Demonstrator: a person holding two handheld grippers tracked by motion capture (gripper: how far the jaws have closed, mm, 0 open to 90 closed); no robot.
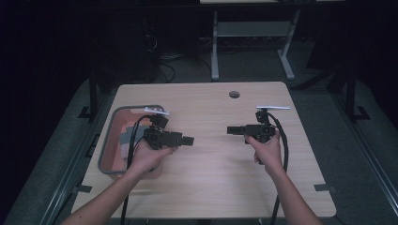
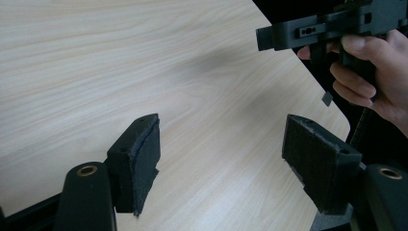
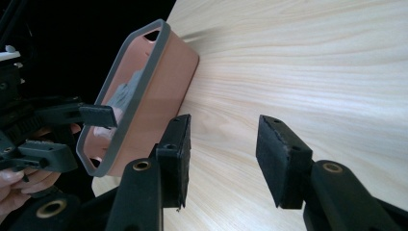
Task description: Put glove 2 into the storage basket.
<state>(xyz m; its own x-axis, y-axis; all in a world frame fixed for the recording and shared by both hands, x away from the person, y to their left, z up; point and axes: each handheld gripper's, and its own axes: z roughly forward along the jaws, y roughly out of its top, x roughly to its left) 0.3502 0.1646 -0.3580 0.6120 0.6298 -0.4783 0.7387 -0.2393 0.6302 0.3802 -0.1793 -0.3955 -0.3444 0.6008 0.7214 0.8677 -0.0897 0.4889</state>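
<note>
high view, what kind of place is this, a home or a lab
Most likely a lab or recording workspace, not a home. A bare wooden table with a cable hole stands in a dark room, cables lie on the floor behind it, and a second desk frame stands beyond. A person holds a gripper in each hand.

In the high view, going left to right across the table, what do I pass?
Orange bin with a grey rim → left gripper, jaws open → bare stretch of table → right gripper, jaws open, pointing back toward the left one.
</note>
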